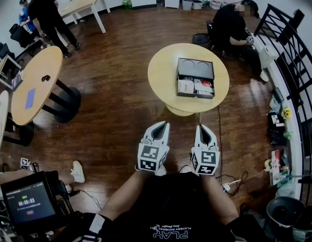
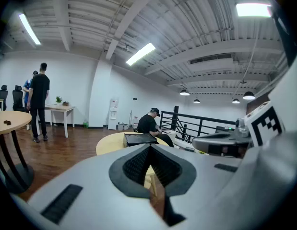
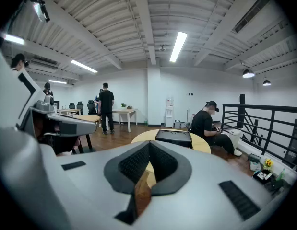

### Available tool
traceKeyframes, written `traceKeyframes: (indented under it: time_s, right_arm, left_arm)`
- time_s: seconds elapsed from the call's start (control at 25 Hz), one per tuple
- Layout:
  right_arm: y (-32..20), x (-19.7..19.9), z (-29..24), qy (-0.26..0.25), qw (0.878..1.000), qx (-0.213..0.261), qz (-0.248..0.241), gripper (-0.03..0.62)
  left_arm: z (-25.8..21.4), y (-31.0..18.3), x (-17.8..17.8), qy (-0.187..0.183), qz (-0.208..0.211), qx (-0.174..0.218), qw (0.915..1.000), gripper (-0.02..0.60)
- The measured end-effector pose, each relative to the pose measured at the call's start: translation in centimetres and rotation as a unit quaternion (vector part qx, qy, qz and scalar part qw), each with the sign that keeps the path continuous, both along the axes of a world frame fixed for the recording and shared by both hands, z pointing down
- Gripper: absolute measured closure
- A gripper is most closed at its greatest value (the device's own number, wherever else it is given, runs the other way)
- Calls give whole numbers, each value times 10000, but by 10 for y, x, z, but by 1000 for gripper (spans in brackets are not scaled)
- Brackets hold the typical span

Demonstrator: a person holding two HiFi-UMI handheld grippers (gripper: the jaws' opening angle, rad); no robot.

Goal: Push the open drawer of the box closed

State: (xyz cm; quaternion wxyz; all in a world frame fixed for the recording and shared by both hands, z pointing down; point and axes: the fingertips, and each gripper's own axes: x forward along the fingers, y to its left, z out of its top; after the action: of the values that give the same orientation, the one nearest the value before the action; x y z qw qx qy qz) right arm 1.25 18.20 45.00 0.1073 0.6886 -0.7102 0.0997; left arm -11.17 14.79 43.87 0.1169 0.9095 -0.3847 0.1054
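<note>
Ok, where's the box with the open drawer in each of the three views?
Head view: the box sits upper centre-right on the round table, its drawer pulled toward the camera.
Left gripper view: the box is small and dark at centre, just above the closed jaws.
Right gripper view: the box is just right of centre, above the jaws.
Shared landmark: the seated person in black beyond the table.

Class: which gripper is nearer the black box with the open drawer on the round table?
Right. The right gripper sits almost straight in line with the box, short of the table; the left gripper is beside it, offset further to the box's left.
</note>
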Motion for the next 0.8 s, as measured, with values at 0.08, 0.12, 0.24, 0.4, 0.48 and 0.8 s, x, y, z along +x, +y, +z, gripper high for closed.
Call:
traceKeyframes:
  time_s: [0.08, 0.12, 0.24, 0.4, 0.48, 0.8]
  right_arm:
    - [-1, -1, 2, 15, 10000, -31, 60, 589]
    - [-1, -2, 3, 24, 10000, -48, 83, 589]
    - [-1, -4, 7, 67, 9998, -111, 118, 589]
    - [-5, 2, 14, 60, 9996, -190, 181, 589]
    - [-10, 7, 18, 42, 9995, -217, 203, 589]
    - [-45, 29, 41, -52, 9991, -425, 74, 589]
  left_arm:
    - [1, -2, -5, 3, 5, -10, 10000, 586]
    - [2, -4, -9, 1, -1, -20, 10000, 586]
    - [7, -8, -17, -14, -36, -76, 10000, 586]
    - [14, -15, -16, -42, -52, -134, 9999, 586]
    - [18, -21, -11, -133, -44, -90, 9999, 586]
    - [37, -52, 22, -503, 109, -157, 9985, 585]
